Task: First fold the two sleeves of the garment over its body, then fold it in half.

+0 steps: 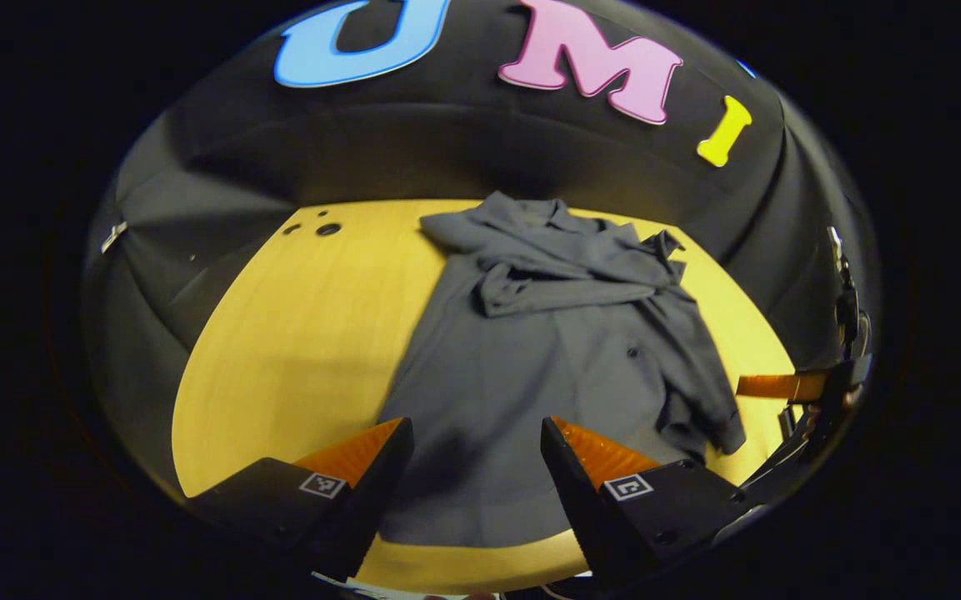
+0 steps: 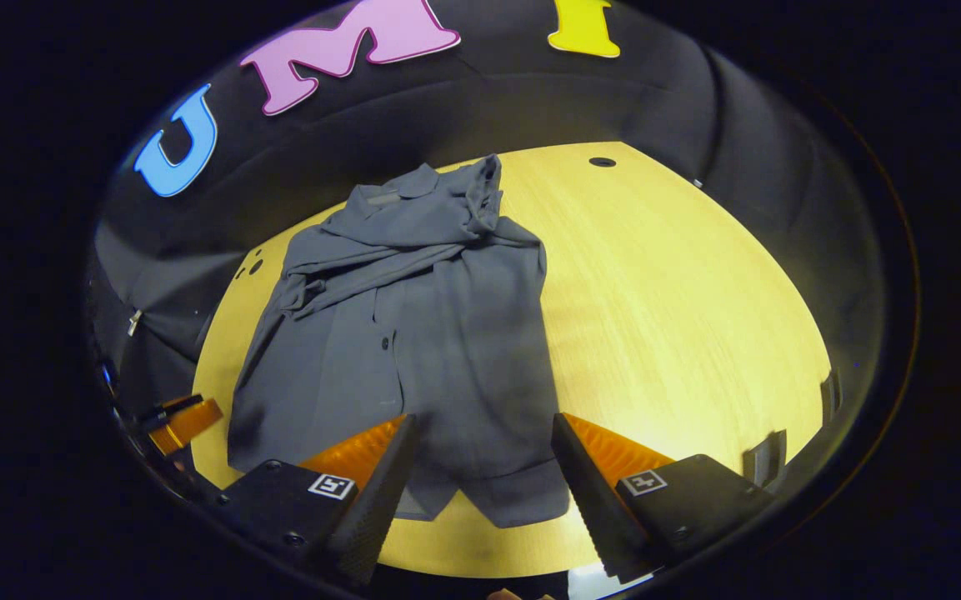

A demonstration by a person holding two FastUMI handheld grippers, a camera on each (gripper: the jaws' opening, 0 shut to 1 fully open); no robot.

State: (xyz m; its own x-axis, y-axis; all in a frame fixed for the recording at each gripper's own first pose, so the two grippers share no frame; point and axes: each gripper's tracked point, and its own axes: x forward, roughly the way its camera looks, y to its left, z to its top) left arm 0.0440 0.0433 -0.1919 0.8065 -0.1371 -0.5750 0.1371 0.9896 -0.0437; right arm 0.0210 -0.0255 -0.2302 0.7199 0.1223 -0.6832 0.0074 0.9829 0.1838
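Both sleeves of the dark grey button-up shirt (image 1: pixel 547 350) lie folded over its body on the yellow wooden tabletop (image 1: pixel 297 333); half-fold remains, left tool (image 1: pixel 473 450) and right tool (image 2: pixel 480 446) both open, empty, above near hem.

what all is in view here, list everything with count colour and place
shirt: one, dark grey, lying button side up on the table, collar toward the far wall, sleeves folded across the chest
buttons: at least two, dark, down the shirt front
table: one, yellow wood grain, under the shirt
holes: a few, dark, in the table near the far edge
wall: one, black cloth, behind the table
left claw: one, open, above the shirt hem
right claw: one, open, above the hem from the other side; also seen at the right edge of the left gripper view
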